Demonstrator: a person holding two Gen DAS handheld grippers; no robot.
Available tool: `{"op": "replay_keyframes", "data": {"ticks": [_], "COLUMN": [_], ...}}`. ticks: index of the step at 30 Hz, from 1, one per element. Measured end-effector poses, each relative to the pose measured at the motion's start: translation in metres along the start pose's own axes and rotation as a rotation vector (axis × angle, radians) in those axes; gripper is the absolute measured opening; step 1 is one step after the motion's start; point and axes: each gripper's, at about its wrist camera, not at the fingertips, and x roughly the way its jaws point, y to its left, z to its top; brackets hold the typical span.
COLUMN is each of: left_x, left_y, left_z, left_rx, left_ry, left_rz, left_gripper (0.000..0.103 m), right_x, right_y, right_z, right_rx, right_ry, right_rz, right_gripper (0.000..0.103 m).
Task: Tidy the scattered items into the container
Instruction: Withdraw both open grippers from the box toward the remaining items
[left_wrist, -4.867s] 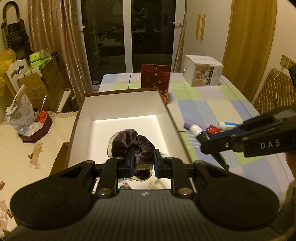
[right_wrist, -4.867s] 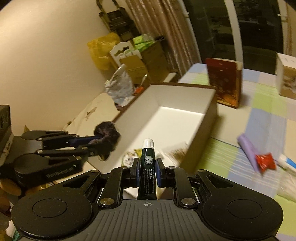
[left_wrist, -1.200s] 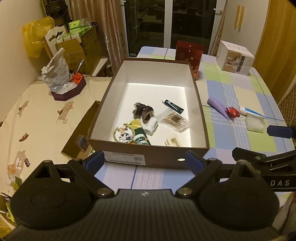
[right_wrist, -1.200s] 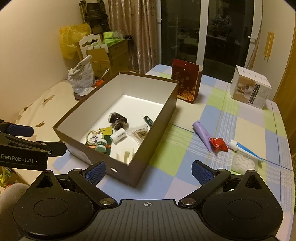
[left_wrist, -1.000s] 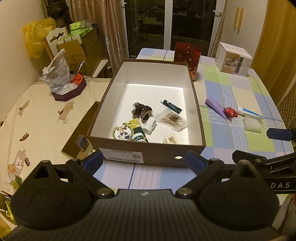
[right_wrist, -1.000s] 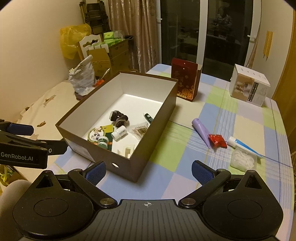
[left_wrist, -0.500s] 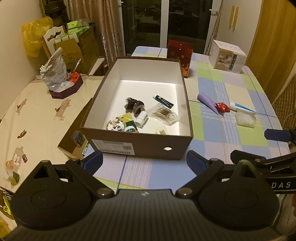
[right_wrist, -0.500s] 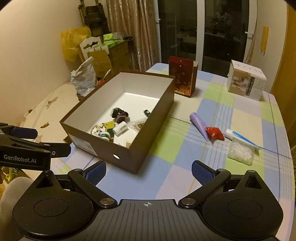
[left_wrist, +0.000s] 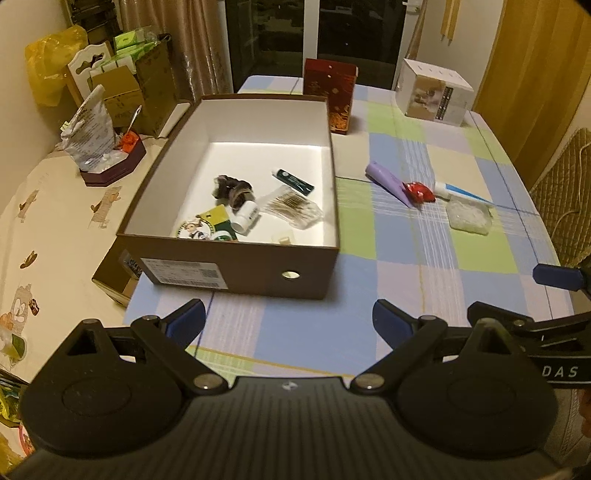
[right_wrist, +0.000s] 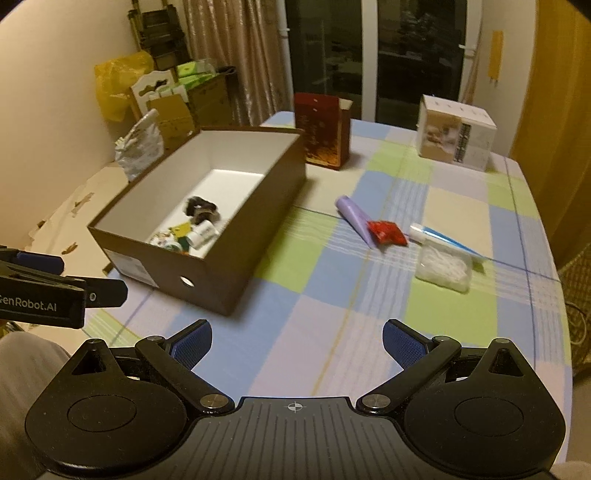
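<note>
Now, from the left wrist cam we see our left gripper (left_wrist: 289, 319) w/ jaws wide open, holding nothing, over the checked tablecloth (left_wrist: 417, 280). Just past it sits the brown box (left_wrist: 236, 269). Inside are a dark scrunchie (left_wrist: 232, 187), a green tube (left_wrist: 294, 180) & a bag of cotton buds (left_wrist: 293, 205).

From the right wrist cam our right gripper (right_wrist: 297, 340) is wide open too, empty. Still out on the cloth, right of the box: purple tube (right_wrist: 354, 218) touching a red packet (right_wrist: 386, 232), toothpaste (right_wrist: 445, 240), clear bag (right_wrist: 445, 267).
</note>
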Motion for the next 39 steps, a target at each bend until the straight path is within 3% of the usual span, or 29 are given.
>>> {"op": "replay_keyframes", "data": {"ticks": [13,22,30,35,39], "left_x": [0.02,0.032,0.067,0.1,0.126], "left_y": [-0.04,-0.082,-0.115,-0.134,-0.145], "left_z": [-0.006,0.007,0.035,0.059,0.077], "left_rx": [0.02,0.138,0.23,0.323,0.359], "left_ry": [0.042,0.002,-0.009,0.003,0.014], "left_rz": [-0.08,-0.172,-0.216,-0.215,-0.213], "left_gripper": [0.095,0.095,0.094,0.089,0.087], "right_x": [-0.007,-0.005,0.015,0.038,0.062], "right_y": [-0.049,-0.1,-0.142,-0.168,-0.19], "right_z": [-0.024,-0.029,-0.027,-0.018,-0.006], "right_rx": [0.064,0.195,0.247,0.233,0.207], "right_ry": [0.019,0.025,0.035,0.042,0.054], "right_rz": [-0.061,-0.095,-0.139,-0.121,-0.047], "right_gripper": [0.103,0.103,0.103,0.103,0.103]}}
